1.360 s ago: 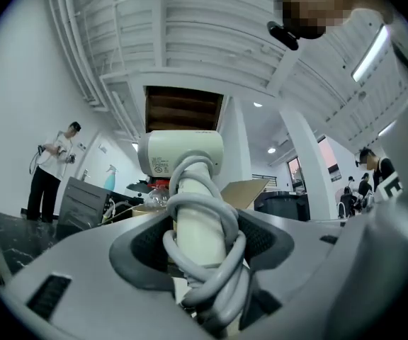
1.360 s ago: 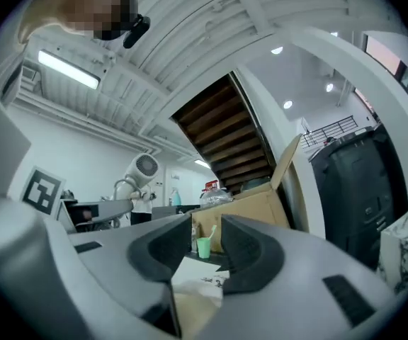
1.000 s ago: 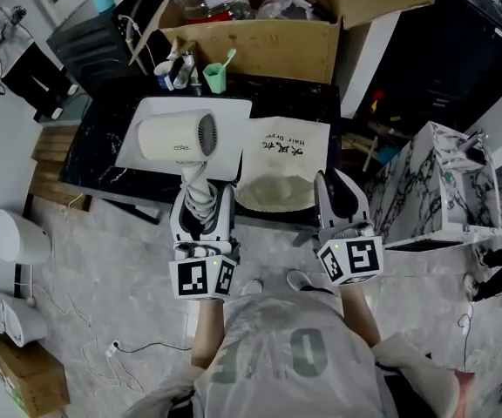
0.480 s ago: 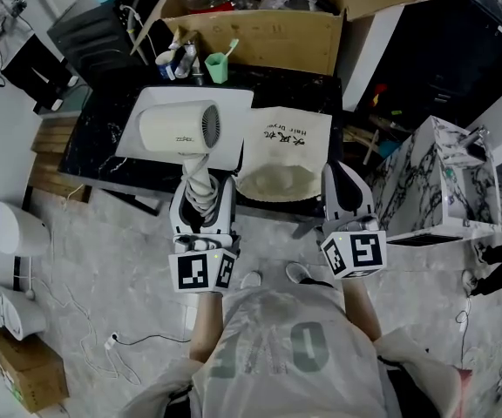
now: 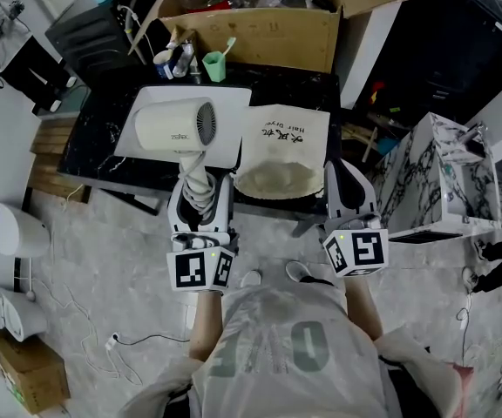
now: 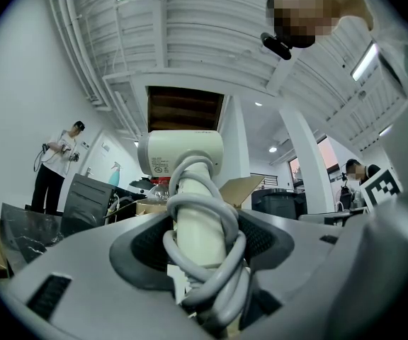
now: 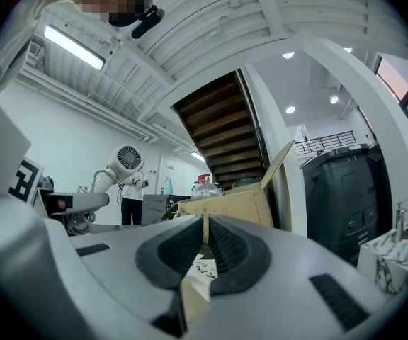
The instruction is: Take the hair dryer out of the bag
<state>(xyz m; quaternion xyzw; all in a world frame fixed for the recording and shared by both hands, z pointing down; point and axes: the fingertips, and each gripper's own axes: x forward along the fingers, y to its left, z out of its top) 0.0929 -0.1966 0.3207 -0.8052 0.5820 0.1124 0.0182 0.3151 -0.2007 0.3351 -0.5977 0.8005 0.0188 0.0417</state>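
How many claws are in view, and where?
2. The left claw grips the dryer by its cord-wrapped handle; the right claw pinches the bag at its right edge.

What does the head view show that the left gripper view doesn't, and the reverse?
Head view only: the beige hair-dryer bag lying open-mouthed on the black marble counter; a green cup with a toothbrush. Left gripper view only: both pads pressing the cord-wrapped handle; a person standing far left. Both: the white hair dryer, out of the bag, in the left gripper; the cardboard box.
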